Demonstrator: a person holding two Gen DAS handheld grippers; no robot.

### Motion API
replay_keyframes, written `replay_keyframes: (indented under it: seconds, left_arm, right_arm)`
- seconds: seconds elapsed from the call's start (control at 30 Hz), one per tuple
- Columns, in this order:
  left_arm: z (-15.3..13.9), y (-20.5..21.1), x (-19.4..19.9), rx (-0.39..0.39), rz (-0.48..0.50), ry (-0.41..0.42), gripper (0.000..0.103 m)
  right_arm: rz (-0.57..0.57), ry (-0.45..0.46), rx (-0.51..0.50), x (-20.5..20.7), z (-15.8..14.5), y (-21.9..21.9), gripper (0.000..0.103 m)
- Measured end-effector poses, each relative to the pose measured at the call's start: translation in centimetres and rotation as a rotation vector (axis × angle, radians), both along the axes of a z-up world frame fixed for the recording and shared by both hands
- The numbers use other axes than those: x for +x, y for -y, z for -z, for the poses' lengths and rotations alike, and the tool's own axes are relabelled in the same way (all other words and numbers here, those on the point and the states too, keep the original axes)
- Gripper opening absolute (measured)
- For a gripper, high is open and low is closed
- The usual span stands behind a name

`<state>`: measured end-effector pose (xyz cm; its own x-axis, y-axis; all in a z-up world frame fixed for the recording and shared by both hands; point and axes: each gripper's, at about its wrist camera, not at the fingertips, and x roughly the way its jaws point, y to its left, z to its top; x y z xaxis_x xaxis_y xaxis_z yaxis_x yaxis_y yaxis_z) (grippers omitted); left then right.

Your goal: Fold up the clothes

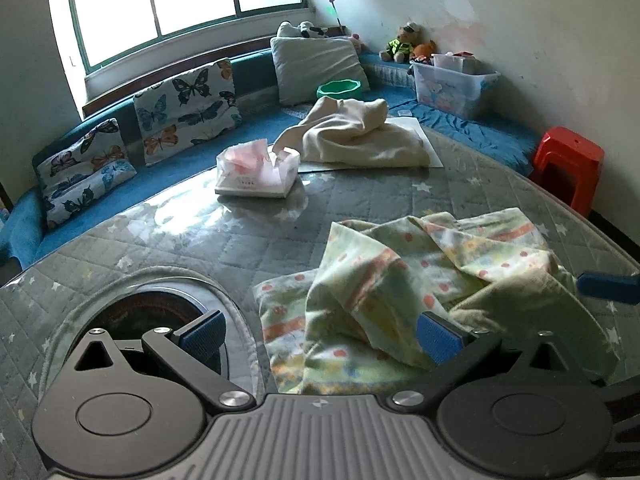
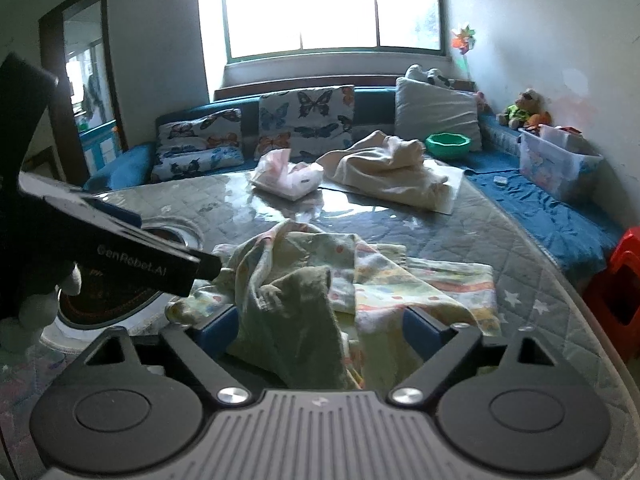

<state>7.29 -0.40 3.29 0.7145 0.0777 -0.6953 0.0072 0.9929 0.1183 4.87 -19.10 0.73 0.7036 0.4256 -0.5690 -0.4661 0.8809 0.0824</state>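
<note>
A crumpled pale-green patterned garment (image 1: 404, 280) with orange dots and stripes lies on the grey quilted table (image 1: 160, 240); it also shows in the right wrist view (image 2: 320, 280). My left gripper (image 1: 320, 338) is open, its jaws wide apart, with the garment's near edge lying between them. My right gripper (image 2: 320, 330) is open too, with a raised fold of the garment between its jaws. A cream garment (image 1: 356, 132) lies in a heap at the table's far side, seen also in the right wrist view (image 2: 388, 168). A blue pad of the right gripper (image 1: 608, 286) shows at the right edge.
A tissue box (image 1: 258, 172) sits mid-table. A round recessed hob (image 1: 152, 312) is set in the table at near left. Butterfly cushions (image 1: 184, 108), a green bowl (image 1: 340, 88), a plastic bin (image 1: 452, 80) and a red stool (image 1: 568, 164) surround the table.
</note>
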Motion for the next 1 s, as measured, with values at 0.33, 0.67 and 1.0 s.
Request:
replay_keyframes:
  seconds: [0.33, 0.67, 1.0]
  left_arm:
    - [-0.4, -0.2, 0.7, 0.003, -0.005, 0.003, 0.103]
    - [-0.2, 1.1, 2.1, 0.021, 0.019, -0.002, 0.103]
    - [2.6, 2.3, 5.1, 0.049, 0.031, -0.058, 0.088]
  right_arm:
    - [-0.134, -0.028, -0.034, 0.0, 0.8, -2.4, 0.037]
    - [-0.295, -0.040, -0.075, -3.5, 1.8, -4.2, 0.014]
    - [-0.377, -0.071, -0.069, -5.3, 2.3, -4.0, 0.012]
